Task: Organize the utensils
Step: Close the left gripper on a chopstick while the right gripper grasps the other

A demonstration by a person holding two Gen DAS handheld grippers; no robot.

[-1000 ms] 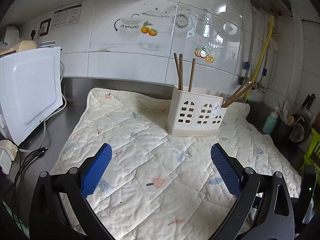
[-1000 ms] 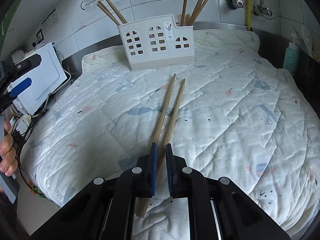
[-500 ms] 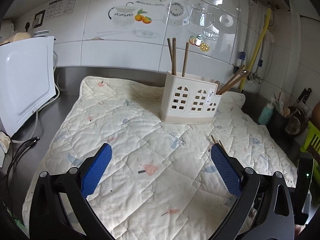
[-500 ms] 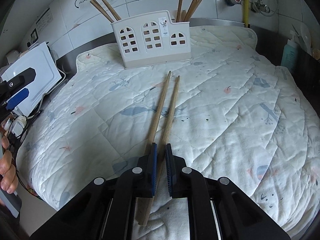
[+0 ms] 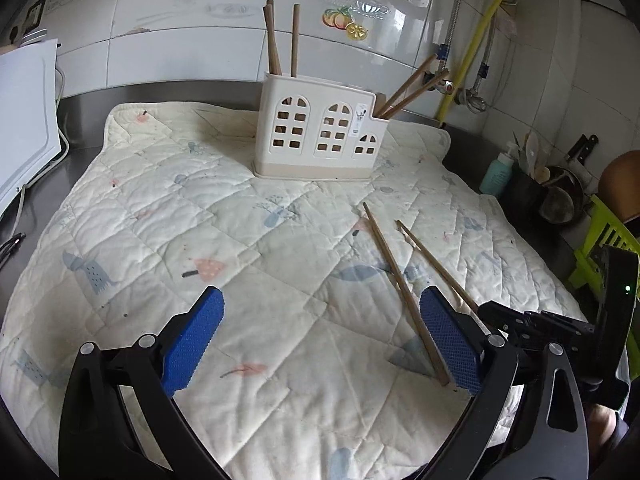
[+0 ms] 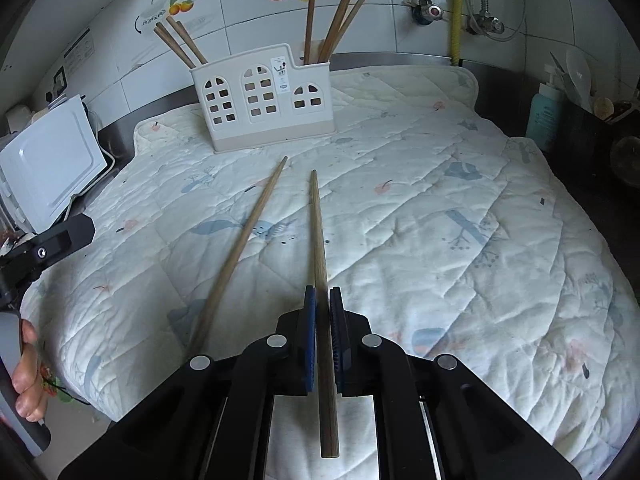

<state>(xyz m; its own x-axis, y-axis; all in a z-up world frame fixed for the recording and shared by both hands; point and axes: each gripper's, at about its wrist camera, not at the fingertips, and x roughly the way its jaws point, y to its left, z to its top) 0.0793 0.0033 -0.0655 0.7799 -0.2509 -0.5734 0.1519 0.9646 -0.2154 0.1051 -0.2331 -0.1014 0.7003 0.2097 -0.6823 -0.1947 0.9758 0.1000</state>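
A cream utensil holder (image 5: 320, 132) (image 6: 264, 96) with arched cut-outs stands at the back of a quilted mat (image 5: 224, 248) (image 6: 440, 216); several brown chopsticks stand in its left and right compartments. My right gripper (image 6: 322, 300) is shut on one wooden chopstick (image 6: 317, 232), its tip pointing toward the holder and lifted a little. A second chopstick (image 6: 240, 248) lies loose on the mat to its left. In the left wrist view both chopsticks (image 5: 394, 276) lie beside my right fingertip. My left gripper (image 5: 320, 332) is open and empty above the mat's front.
A white appliance (image 6: 48, 168) (image 5: 24, 120) with cables stands at the left on the steel counter. A teal bottle (image 6: 546, 114) (image 5: 496, 174) and a dark pot of kitchen tools (image 5: 556, 196) stand at the right. A yellow hose (image 5: 476, 40) runs up the tiled wall.
My right gripper has lifted and swung its chopstick away from the second one, so the pair now splays apart. My left gripper has moved right and nearer, bringing the chopsticks into its view.
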